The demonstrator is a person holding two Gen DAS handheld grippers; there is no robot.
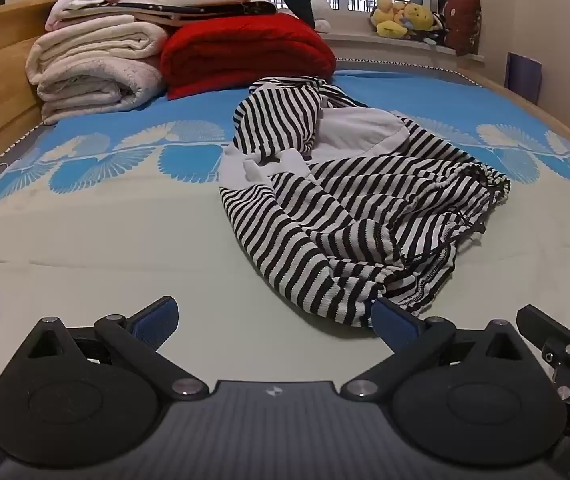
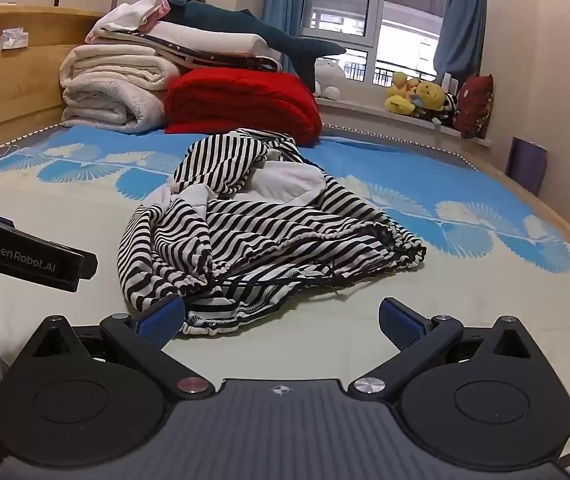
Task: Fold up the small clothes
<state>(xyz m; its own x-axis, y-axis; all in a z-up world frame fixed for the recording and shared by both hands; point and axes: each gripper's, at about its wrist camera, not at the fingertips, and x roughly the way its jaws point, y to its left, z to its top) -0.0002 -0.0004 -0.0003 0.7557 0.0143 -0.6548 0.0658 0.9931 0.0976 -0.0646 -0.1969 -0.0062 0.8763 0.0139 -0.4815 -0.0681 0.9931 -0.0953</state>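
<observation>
Bed with a crumpled striped garment, both grippers spread wide and holding nothing.

From the left wrist, the striped garment [image 1: 349,208] lies ahead of the left gripper [image 1: 275,320], its hem touching the right-hand pad. From the right wrist, it lies ahead-left of the right gripper [image 2: 281,320]. I judge it light, soft and limp; the stitched hem [image 2: 245,300] is a good hold. Its shape and sleeves stay hidden in the folds.
</observation>
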